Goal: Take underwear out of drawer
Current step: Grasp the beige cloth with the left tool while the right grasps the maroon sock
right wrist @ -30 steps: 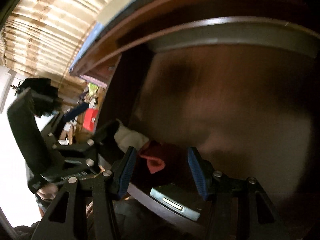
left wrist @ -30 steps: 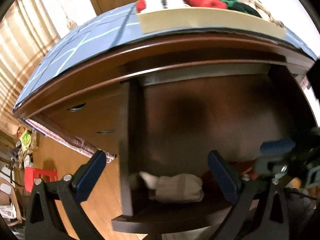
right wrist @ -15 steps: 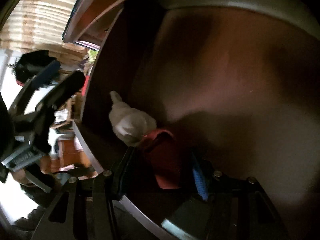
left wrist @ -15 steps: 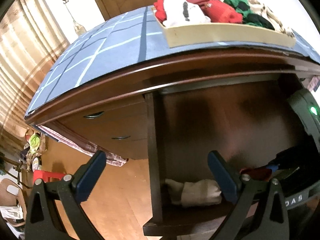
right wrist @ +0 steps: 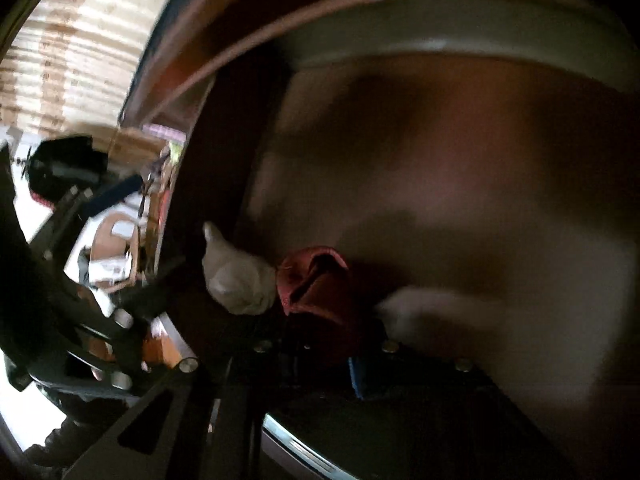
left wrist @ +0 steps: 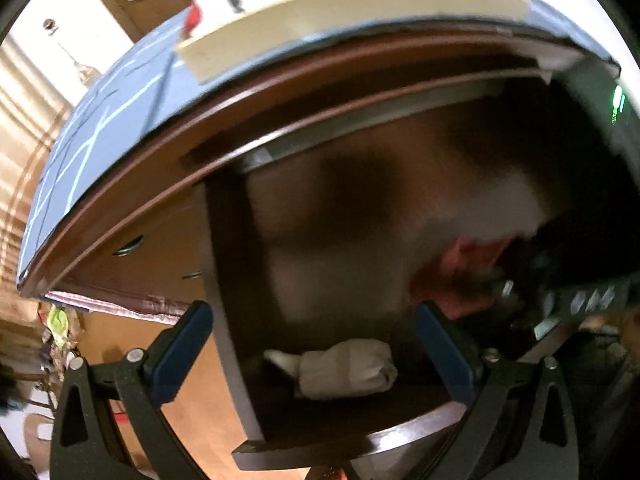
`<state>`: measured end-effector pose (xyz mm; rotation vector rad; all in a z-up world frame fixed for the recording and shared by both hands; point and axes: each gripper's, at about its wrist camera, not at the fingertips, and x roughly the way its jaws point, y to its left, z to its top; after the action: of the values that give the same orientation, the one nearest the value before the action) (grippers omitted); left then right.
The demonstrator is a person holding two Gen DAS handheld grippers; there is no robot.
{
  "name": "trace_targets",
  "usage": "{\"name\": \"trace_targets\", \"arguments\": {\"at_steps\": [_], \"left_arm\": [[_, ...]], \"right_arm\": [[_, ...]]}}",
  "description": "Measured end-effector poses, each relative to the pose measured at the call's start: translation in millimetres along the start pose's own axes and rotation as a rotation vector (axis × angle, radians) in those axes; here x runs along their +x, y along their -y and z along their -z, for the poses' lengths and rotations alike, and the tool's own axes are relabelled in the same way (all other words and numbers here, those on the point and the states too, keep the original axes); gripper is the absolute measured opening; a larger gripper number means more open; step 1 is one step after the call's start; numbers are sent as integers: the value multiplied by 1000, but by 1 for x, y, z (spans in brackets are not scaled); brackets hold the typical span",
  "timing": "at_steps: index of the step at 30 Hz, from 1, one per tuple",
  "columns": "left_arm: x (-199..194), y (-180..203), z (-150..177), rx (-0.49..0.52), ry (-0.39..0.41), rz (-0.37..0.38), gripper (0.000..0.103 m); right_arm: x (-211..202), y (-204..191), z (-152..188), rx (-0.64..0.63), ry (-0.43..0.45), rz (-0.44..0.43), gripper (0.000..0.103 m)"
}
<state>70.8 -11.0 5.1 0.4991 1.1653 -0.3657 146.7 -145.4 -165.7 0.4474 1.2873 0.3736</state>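
Now my right gripper has closed on the red underwear; I lift slowly, left gripper wide.

My left gripper is held level with its blue-padded fingers spread wide apart, nothing between them. My right gripper is tilted, its fingers drawn close together and pinching red fabric; one blue pad is visible. The frames are motion-blurred.
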Motion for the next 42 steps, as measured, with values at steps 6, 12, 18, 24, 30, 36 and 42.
{"name": "trace_targets", "arguments": {"at_steps": [6, 12, 18, 24, 30, 36, 42], "left_arm": [[25, 15, -4, 62, -142, 7, 99], [53, 8, -7, 26, -308, 82, 96], [95, -8, -2, -17, -469, 208, 87], [128, -19, 15, -38, -492, 267, 71], [151, -30, 40, -73, -455, 344, 47], [176, -43, 66, -142, -356, 354, 34], [189, -44, 88, -174, -162, 280, 34]], "right_arm": [[-25, 17, 1, 33, 106, 42, 20], [-31, 29, 4, 45, 121, -9, 20], [-34, 36, 9, 59, 131, -24, 20], [-35, 36, 10, 73, 138, -39, 21], [-36, 33, 10, 74, 150, -46, 21], [-45, 36, 12, 81, 204, -10, 21], [-56, 35, 18, 33, 281, 74, 21]]}}
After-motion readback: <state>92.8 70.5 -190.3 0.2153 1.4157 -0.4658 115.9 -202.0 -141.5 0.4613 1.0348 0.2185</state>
